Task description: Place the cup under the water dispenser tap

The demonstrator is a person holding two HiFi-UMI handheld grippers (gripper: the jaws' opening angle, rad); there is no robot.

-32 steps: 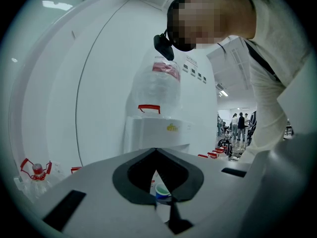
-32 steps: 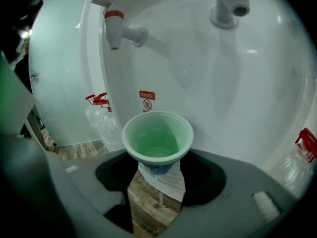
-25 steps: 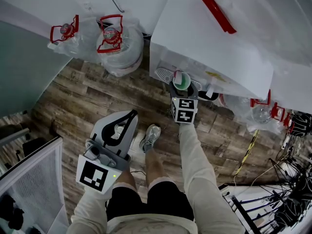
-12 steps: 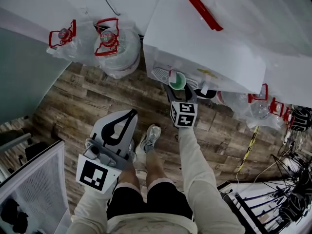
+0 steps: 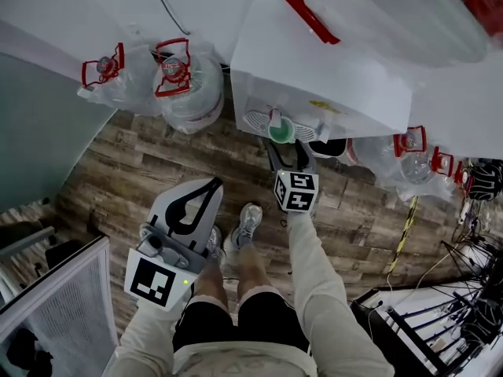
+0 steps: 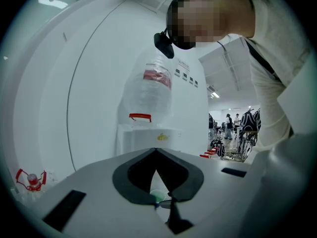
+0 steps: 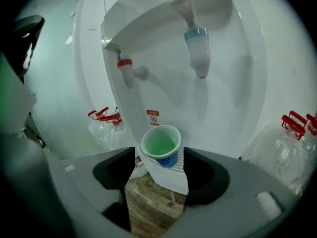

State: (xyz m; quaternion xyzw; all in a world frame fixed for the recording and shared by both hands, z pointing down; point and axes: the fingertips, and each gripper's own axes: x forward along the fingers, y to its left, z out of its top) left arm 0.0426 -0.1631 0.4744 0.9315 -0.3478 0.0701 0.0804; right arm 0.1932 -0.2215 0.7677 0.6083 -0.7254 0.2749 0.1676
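One small paper cup [image 7: 160, 145], green inside with a blue band and white rim, stands upright on the ribbed drip tray [image 7: 185, 158] of the white water dispenser [image 5: 314, 61], mouth up.

- Right gripper [image 7: 158, 163]: jaws have just been opening and now stand wide apart. Nothing sits between the pads. The cup lies just ahead of the tips, centred on the line the jaws point along, and neither pad touches it.
- Taps: red-collared tap [image 7: 127, 71] is up and left of the cup, blue-collared tap [image 7: 197, 51] up and right. From the right gripper view the cup sits between the two; which spout it is truly under, cannot tell.
- Left gripper [image 6: 158, 202]: jaws closed together, empty, held low over the wood-plank floor [image 5: 157, 163] near the person's knee, well apart from the dispenser.

Judgement: cup is released and placement looks essentially made. Right hand is much the nearer. Since the cup is dead ahead and upright, any retreat should run straight back along the jaw line; a sideways drift could let a pad clip the rim and tip the cup.
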